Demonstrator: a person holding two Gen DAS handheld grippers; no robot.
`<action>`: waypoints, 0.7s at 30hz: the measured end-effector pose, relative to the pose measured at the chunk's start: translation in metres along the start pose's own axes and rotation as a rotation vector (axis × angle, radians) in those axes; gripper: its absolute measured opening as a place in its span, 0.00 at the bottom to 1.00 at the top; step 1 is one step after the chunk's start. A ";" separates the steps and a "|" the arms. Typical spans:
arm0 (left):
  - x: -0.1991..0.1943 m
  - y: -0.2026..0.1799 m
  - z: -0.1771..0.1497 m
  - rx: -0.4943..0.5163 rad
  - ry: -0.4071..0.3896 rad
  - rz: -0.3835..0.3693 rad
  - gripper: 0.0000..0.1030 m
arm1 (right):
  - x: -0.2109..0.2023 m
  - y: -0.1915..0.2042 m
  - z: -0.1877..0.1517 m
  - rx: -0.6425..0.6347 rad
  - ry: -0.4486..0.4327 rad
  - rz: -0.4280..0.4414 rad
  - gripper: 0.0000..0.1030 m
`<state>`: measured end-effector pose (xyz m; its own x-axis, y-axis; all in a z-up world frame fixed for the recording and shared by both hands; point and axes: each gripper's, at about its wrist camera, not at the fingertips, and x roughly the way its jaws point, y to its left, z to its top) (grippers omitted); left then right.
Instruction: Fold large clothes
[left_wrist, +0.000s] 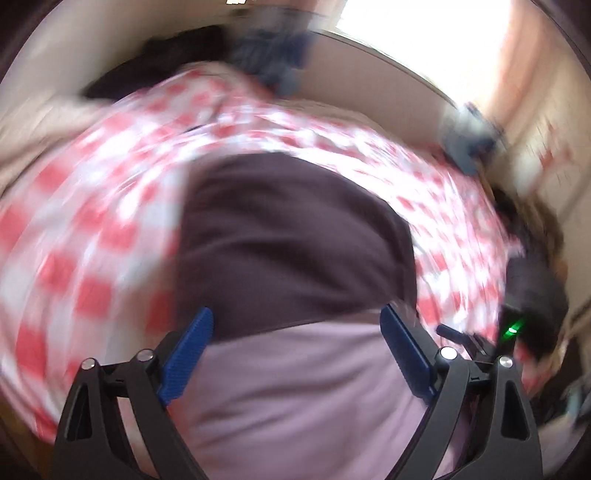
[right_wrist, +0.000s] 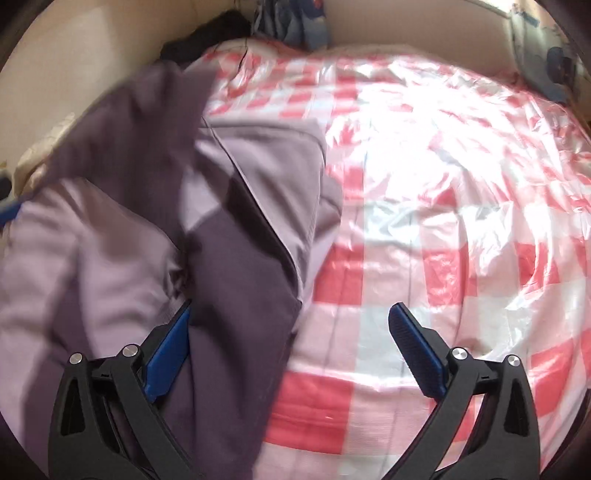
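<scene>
A large garment in lilac and dark plum panels (right_wrist: 236, 206) lies on a red-and-white checked cover (right_wrist: 443, 184). In the blurred left wrist view the garment (left_wrist: 291, 236) fills the middle, lilac near and plum beyond. My left gripper (left_wrist: 297, 319) is open just above it, holding nothing. My right gripper (right_wrist: 291, 310) is open at the garment's right edge, its left finger (right_wrist: 170, 350) against the plum fabric, its right finger (right_wrist: 417, 350) over the checked cover. The right gripper's body with a green light (left_wrist: 513, 328) shows at the right of the left wrist view.
Dark clothes (right_wrist: 207, 33) and blue denim clothes (right_wrist: 295, 18) are piled at the far edge by a beige wall (right_wrist: 74, 62). More blue fabric (right_wrist: 543, 62) lies at the far right. A bright window (left_wrist: 424, 33) is behind.
</scene>
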<state>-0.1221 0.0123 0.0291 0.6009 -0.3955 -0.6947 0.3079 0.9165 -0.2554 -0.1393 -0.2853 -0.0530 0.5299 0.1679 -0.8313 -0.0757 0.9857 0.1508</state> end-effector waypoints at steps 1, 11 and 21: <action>0.021 -0.019 0.000 0.080 0.053 0.055 0.91 | 0.002 -0.009 -0.004 0.041 0.024 0.033 0.94; 0.060 -0.069 -0.025 0.336 0.055 0.134 0.93 | -0.052 0.000 0.091 0.115 -0.148 0.157 0.94; 0.087 -0.073 -0.020 0.333 0.079 0.133 0.93 | 0.058 -0.028 0.102 0.220 0.082 0.094 0.94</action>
<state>-0.1071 -0.0880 -0.0257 0.5969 -0.2563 -0.7603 0.4622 0.8844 0.0648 -0.0202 -0.3047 -0.0505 0.4584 0.2681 -0.8474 0.0691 0.9398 0.3347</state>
